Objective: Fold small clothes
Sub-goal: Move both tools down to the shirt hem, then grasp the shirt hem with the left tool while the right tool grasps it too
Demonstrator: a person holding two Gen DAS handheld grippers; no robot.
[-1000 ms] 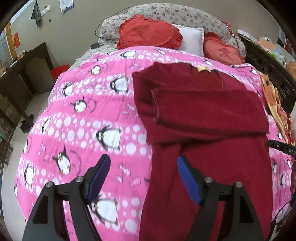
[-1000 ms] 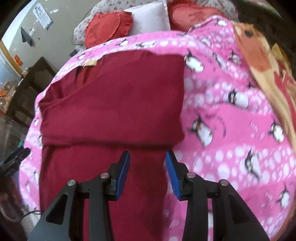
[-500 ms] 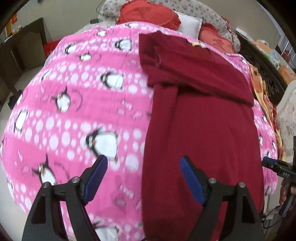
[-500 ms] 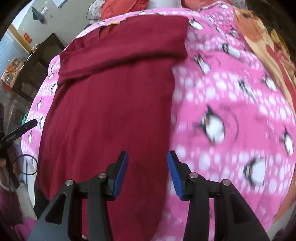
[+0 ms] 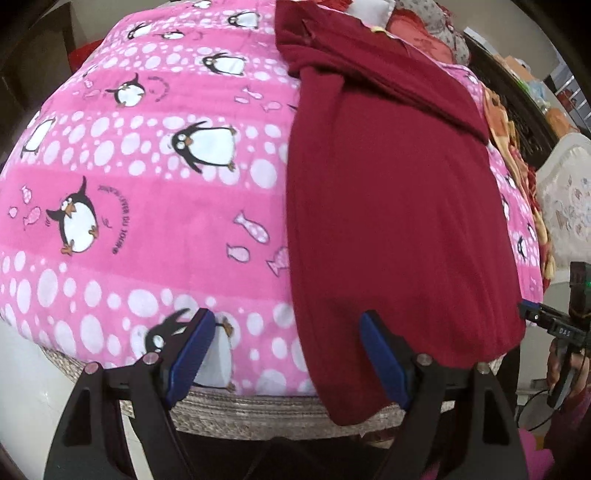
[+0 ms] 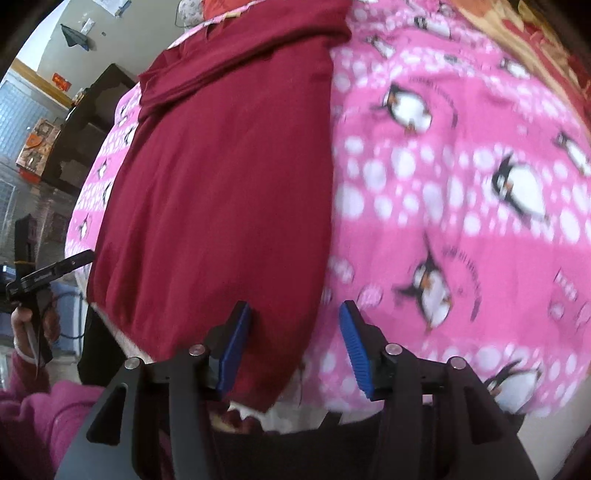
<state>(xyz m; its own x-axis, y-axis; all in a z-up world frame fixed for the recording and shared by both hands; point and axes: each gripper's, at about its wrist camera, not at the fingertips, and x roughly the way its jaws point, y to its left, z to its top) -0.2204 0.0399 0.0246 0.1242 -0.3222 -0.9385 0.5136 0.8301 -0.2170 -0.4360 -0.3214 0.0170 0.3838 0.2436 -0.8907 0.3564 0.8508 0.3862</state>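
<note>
a dark red garment (image 5: pixel 399 206) lies lengthwise on a pink penguin-print blanket (image 5: pixel 147 192) that covers the bed, its sleeves folded across the chest at the far end and its hem hanging just over the near edge of the mattress. in the left wrist view the left gripper (image 5: pixel 282 354) hovers at that near edge with its jaws spread wide, holding nothing: the left blue pad sits over the blanket, the right blue pad over the garment's lower left corner, so the garment's left side edge runs between them. in the right wrist view the garment (image 6: pixel 221 192) fills the left half and the blanket (image 6: pixel 461 192) the right. the right gripper (image 6: pixel 293 347) is at the hem's right corner with its jaws parted and empty; the left pad overlaps the red cloth, the right pad is over pink blanket, and the garment's right edge falls in the gap. whether either pad touches the fabric cannot be told. red cushions (image 5: pixel 417 33) lie at the head of the bed beyond the collar.
</note>
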